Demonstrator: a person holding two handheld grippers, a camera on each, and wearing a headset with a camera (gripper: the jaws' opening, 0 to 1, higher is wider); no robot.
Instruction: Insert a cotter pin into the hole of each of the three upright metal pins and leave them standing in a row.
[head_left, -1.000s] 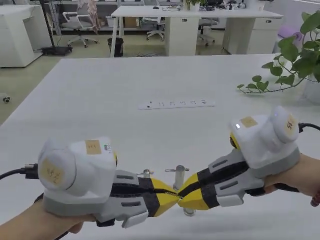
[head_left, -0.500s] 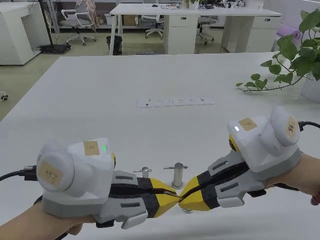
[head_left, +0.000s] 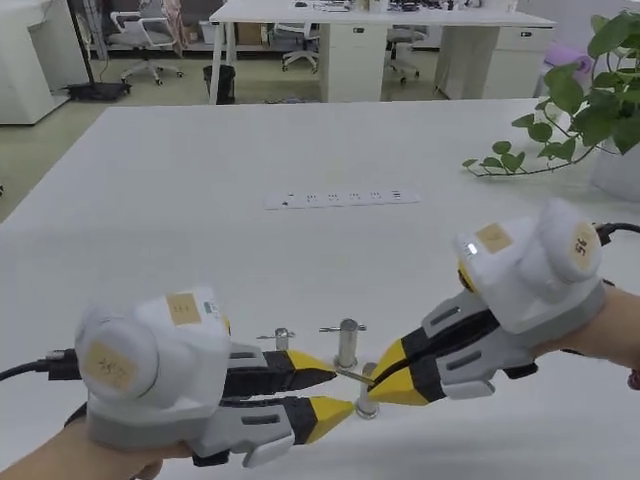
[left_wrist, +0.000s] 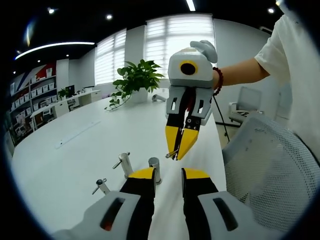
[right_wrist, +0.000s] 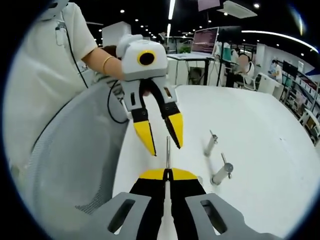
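Pinched tight in the shut jaws of the right gripper (right_wrist: 168, 174): a cotter pin (right_wrist: 167, 150), poking forward past the tips. Spread apart and holding nothing, opposite: the left gripper (left_wrist: 169, 175). Just beyond, upright on the white table (head_left: 200, 200): left pin (head_left: 282, 338) and middle pin (head_left: 347, 342), each crossed by a wire, and a plain third pin (left_wrist: 154, 169) by the tips.

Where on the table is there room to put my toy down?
Lots of bare table lies between the power strip and the metal pins, and all along the left side. It is crowded at the near edge, where the left gripper and right gripper meet around the pins, and by the plant on the right.
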